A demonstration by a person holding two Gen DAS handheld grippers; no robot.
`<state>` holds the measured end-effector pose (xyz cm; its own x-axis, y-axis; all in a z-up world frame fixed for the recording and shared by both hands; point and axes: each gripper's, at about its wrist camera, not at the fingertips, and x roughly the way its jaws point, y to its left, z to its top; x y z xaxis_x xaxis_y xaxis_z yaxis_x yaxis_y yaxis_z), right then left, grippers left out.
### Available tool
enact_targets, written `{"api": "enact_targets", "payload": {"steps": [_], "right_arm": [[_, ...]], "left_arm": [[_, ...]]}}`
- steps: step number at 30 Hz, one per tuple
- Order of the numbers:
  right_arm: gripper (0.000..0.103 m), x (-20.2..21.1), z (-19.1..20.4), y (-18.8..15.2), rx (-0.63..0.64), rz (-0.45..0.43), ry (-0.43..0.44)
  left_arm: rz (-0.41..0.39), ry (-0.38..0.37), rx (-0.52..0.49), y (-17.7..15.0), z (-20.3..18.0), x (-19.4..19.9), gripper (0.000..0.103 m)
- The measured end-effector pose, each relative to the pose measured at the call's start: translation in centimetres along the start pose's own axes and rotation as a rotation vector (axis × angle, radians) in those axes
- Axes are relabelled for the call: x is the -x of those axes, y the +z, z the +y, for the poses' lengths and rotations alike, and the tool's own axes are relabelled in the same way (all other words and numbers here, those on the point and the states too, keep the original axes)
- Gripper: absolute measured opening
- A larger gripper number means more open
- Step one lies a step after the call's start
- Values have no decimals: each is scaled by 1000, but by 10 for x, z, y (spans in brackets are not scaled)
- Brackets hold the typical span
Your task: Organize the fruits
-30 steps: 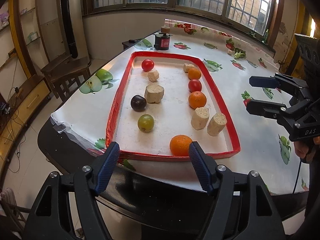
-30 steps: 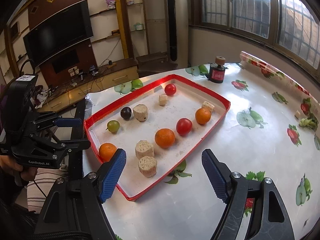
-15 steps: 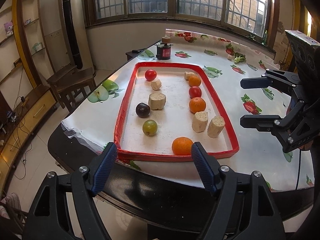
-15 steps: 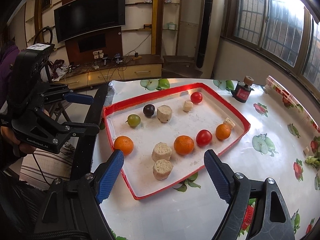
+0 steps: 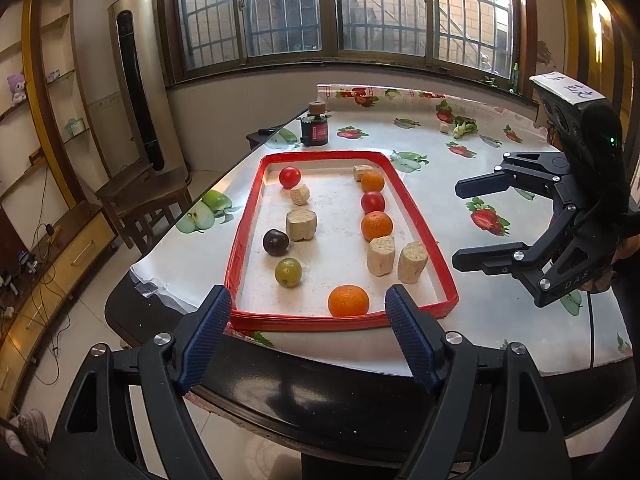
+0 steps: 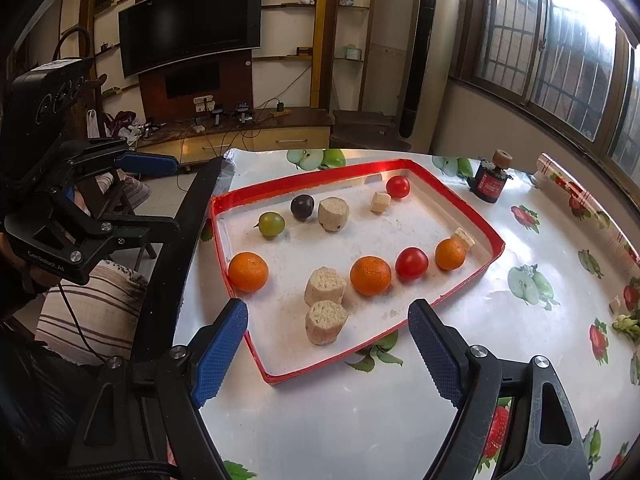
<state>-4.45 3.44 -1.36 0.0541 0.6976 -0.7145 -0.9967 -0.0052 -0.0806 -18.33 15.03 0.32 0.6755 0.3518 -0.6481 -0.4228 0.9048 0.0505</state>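
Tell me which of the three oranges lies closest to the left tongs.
The lone orange at the tray's near edge, just ahead of the left tongs. The other two sit farther back, in a row with a red tomato.

Barred windows (image 5: pixel 328 12) span the top of the left wrist view, letting in daylight. A tall standing air conditioner (image 5: pixel 138 80) stands at upper left, a wooden chair (image 5: pixel 144 196) below it. A television (image 6: pixel 192 20) hangs upper left in the right wrist view.

A dark jar (image 5: pixel 315 129) (cork-topped) stands beyond bread chunks (image 5: pixel 301 225).
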Motion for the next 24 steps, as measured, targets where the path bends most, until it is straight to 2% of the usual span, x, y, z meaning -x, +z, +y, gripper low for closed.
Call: {"api": "enact_targets", "payload": {"steps": [7,13,24], "right_arm": [[84,3,0,-4,-4,0,-11],[84,5,0,-5,-6,-6,-16],[84,7,0,-4,-8,-16,-14]], "left_arm": [[-36,0,-14,-3,-8,9,79],[-33,-35,31,-6,-4,8,79],[-51,3,51,-6,2,10,79]]}}
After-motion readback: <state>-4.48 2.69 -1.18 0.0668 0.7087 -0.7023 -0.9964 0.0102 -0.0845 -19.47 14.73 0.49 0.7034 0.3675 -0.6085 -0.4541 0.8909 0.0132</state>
